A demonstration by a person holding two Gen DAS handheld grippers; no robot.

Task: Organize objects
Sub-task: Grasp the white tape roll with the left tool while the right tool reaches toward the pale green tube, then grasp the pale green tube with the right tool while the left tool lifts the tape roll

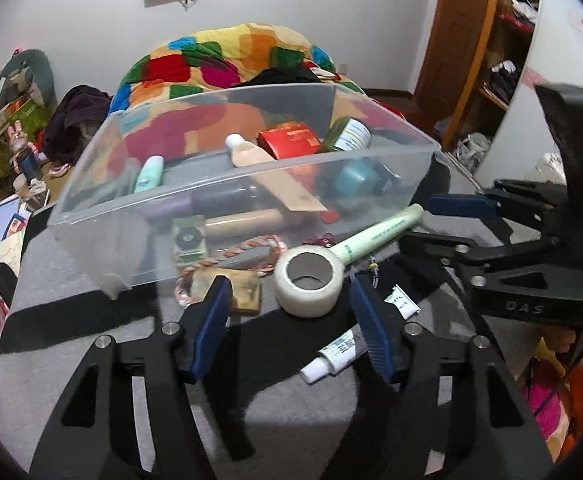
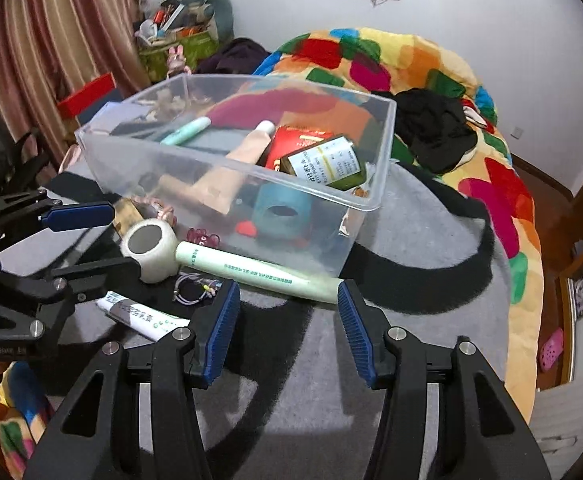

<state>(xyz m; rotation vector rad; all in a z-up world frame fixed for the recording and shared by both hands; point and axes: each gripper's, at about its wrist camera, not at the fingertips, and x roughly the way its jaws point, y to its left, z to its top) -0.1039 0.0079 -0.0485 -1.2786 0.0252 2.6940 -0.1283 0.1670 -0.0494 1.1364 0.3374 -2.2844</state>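
A: Report gripper status.
B: Two grippers. Left gripper (image 1: 289, 304): fingers spread apart, nothing between them, aimed at one roll of white tape (image 1: 308, 282). Right gripper (image 2: 287, 320): fingers spread apart, nothing held, positioned just in front of one pale green tube (image 2: 257, 272).

A: Locate the container.
B: One clear plastic bin (image 2: 375, 184) stands on a grey and black cloth (image 2: 411, 240) spread over the bed.

A: Count the bin contents.
B: Visible inside: one red box (image 2: 299, 140), one dark green bottle (image 2: 325, 164) lying on its side against that box, one beige tube (image 2: 247, 148), one mint-coloured tube (image 2: 185, 130), one teal roll (image 2: 281, 208). Further items low in the bin are blurred by the wall and cannot be identified.

A: Count the items outside the bin.
B: On the cloth, in front of the bin: the tape roll touching the cap end of the pale green tube, one white toothpaste tube (image 1: 337, 354), one small white sachet (image 1: 402, 300), one braided cord (image 1: 247, 246), one flat tan block (image 1: 243, 290).

A: Surroundings?
B: One multicoloured patchwork quilt (image 2: 411, 60) lies behind the bin.
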